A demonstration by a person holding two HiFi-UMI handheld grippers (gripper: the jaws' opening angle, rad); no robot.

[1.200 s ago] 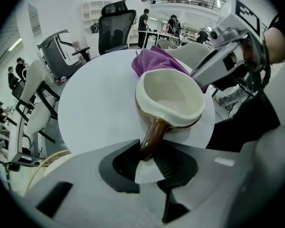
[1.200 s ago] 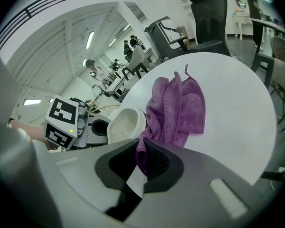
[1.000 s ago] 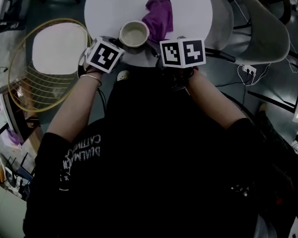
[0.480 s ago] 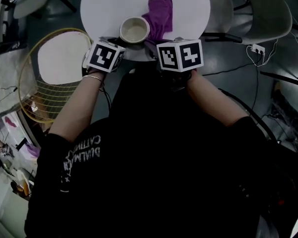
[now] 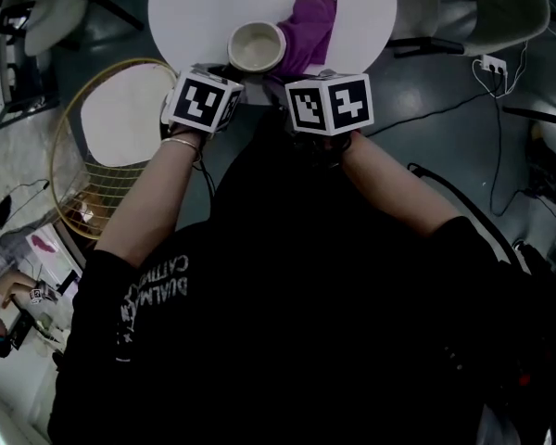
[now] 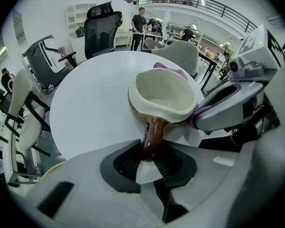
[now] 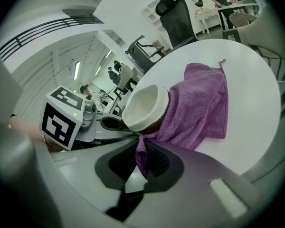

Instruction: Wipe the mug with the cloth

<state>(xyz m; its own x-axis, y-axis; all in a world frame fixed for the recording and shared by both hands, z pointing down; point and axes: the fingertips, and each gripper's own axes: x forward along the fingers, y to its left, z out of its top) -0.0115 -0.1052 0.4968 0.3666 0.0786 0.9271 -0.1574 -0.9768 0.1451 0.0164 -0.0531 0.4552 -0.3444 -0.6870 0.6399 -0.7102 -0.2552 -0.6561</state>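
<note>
A cream mug (image 5: 256, 46) with a brown outside stands upright near the front edge of the round white table (image 5: 204, 7). My left gripper (image 6: 151, 155) has just been closing, and its pads now clamp the mug's brown handle (image 6: 154, 137). A purple cloth (image 5: 313, 28) lies on the table to the mug's right and drapes against its side (image 7: 199, 108). The right gripper (image 7: 141, 158) is shut on a bunched corner of that cloth, right beside the mug (image 7: 142, 108). Both marker cubes hide the jaws in the head view.
A gold wire chair with a white seat (image 5: 111, 128) stands left of the table. Grey chairs (image 5: 500, 7) and floor cables (image 5: 473, 91) are at the right. A black office chair (image 6: 102, 27) and several people are beyond the table.
The right gripper has shifted a little to the left, toward the mug, with the cloth in it. The left gripper stays at the mug's handle. The head view has drifted.
</note>
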